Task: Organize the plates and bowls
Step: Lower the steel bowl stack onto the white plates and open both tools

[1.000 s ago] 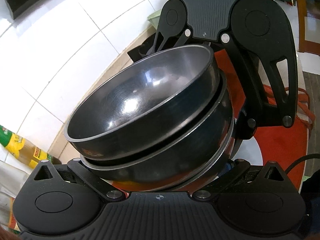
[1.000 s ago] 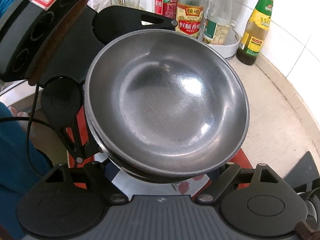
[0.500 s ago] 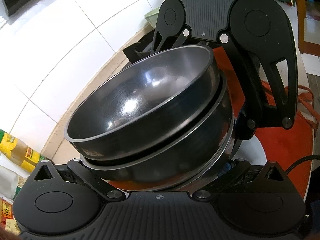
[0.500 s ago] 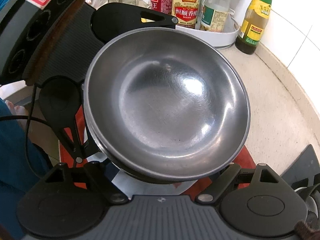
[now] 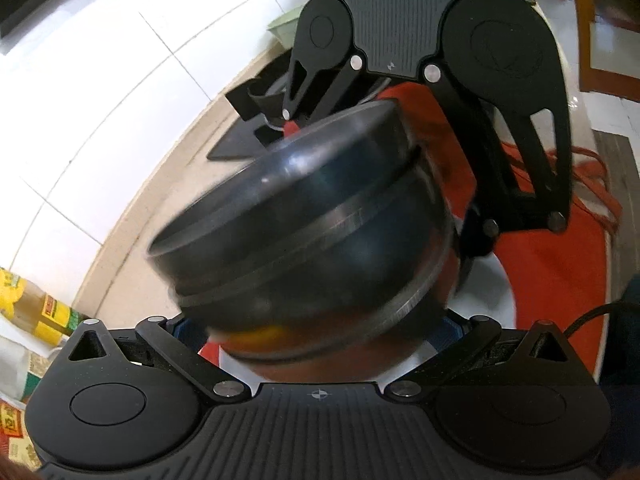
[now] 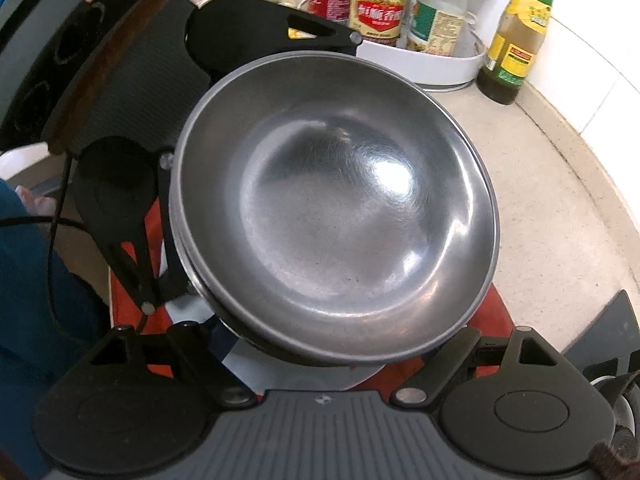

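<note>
A stack of nested steel bowls (image 5: 304, 236) is held up between my two grippers, tilted; it also fills the right wrist view (image 6: 336, 208). My left gripper (image 5: 320, 344) grips the stack's near edge, fingertips hidden under it. My right gripper (image 6: 320, 352) grips the opposite edge, fingertips hidden too. Each gripper's body shows across the stack in the other's view. Below lies a red and white plate (image 5: 560, 280), also seen in the right wrist view (image 6: 256, 372).
A beige counter (image 6: 560, 216) runs to a white tiled wall (image 5: 100, 92). Sauce bottles stand in a white tray (image 6: 436, 64); a green-capped bottle (image 6: 516, 36) stands beside it. A black stove edge (image 6: 608, 332) lies at right.
The bowl stack has tipped and dropped lower in the left wrist view, now blurred by motion. The right wrist view has shifted slightly, bottles sitting lower in frame.
</note>
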A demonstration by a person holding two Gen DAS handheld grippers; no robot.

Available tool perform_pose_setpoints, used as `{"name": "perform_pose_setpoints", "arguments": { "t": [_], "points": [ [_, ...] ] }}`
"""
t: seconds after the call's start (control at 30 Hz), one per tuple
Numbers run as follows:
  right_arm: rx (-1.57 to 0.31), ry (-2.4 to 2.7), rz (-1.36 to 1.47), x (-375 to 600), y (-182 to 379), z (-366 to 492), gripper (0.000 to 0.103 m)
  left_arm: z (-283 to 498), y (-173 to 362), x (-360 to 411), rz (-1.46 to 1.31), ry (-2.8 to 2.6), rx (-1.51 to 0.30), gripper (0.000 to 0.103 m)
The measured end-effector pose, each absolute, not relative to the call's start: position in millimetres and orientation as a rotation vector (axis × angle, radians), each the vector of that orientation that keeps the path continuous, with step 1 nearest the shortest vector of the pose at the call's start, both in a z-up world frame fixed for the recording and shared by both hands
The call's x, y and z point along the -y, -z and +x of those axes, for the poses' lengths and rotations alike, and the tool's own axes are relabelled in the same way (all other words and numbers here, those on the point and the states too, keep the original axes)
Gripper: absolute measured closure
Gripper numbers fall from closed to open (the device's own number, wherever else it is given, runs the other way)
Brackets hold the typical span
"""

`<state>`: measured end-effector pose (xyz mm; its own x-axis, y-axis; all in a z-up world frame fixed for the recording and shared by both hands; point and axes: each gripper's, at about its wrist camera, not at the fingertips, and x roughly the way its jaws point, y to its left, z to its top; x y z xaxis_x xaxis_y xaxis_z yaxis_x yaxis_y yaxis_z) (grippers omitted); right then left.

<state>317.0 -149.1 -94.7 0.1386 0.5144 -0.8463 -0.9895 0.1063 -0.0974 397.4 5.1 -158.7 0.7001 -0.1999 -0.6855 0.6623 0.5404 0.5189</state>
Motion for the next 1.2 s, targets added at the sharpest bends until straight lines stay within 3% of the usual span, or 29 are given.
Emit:
{"name": "perform_pose_setpoints", "arguments": {
  "t": [0.43,0.73,1.2],
  "points": [
    [-0.682,-1.252,-0.844,147.3,90.6,293.9,0.022,393.9,153.6,-9.3,0.832,0.521,-0.612,0.000],
    [-0.674,-1.203,-0.878,151.5,89.3,286.7,0.022,382.8,149.3,-15.8,1.024,0.499,-0.644,0.000],
    [-0.687,-1.158,-0.882,154.9,88.4,278.9,0.022,375.3,143.8,-33.3,0.885,0.446,-0.644,0.000]
  ]
}}
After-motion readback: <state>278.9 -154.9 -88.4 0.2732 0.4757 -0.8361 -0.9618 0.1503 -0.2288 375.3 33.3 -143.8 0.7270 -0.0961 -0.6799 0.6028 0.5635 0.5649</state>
